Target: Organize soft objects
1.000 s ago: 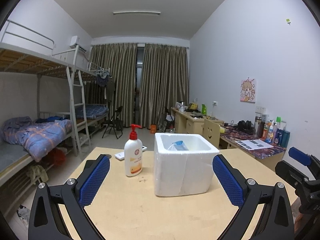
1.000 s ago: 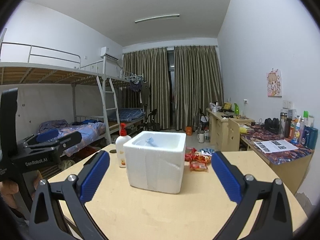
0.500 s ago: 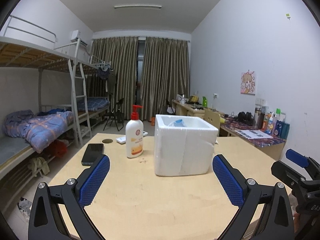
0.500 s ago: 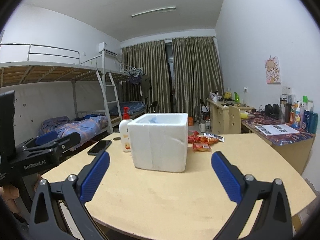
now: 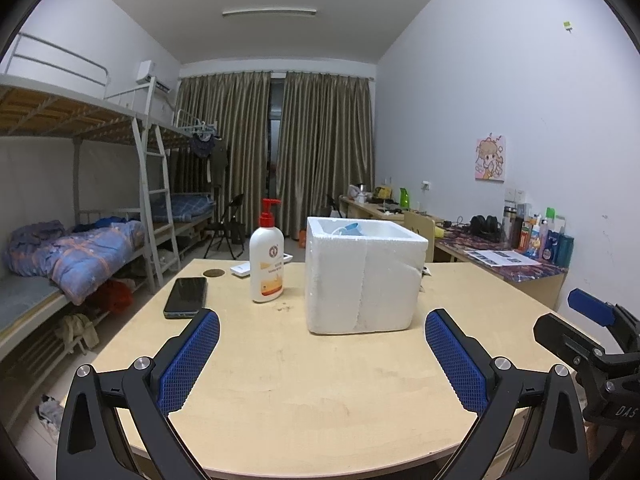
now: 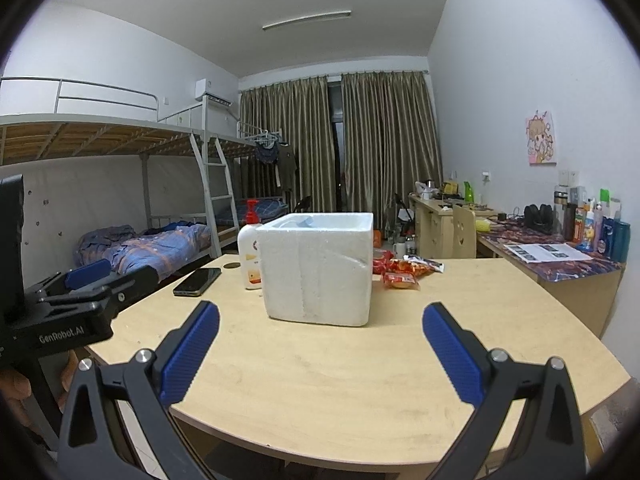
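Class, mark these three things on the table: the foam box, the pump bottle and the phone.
foam box [image 5: 362, 280], left wrist view, front wall.
pump bottle [image 5: 266, 266], left wrist view, white body above the label.
phone [image 5: 186, 295], left wrist view, middle of the dark screen.

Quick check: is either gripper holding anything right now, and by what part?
Nothing is held. The left gripper and right gripper are both open and empty, short of the foam box.
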Tool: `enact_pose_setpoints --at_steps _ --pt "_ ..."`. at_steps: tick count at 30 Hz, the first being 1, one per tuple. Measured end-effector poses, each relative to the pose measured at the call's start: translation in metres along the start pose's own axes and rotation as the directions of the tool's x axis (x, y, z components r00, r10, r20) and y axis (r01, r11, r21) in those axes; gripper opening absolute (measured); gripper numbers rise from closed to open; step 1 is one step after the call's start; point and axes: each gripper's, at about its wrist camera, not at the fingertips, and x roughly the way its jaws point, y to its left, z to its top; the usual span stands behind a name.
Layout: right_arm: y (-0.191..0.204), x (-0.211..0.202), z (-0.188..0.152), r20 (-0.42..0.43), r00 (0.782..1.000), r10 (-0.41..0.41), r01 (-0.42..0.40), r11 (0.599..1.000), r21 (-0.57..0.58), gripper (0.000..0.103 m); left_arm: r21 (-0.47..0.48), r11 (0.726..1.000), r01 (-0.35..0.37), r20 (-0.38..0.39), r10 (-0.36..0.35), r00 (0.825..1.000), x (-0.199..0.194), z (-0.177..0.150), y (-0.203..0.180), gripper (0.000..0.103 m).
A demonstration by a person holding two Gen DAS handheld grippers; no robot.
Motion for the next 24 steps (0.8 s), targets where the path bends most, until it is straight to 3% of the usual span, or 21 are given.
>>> enact_pose_setpoints --at_steps 24 --pt "0.007 -0.004 0.002 0.002 1.0 -0.001 0.001 1.0 -0.02 0.103 0.012 1.0 -0.002 0.011 0.002 1.0 -0.005 -0.001 -0.002 0.103"
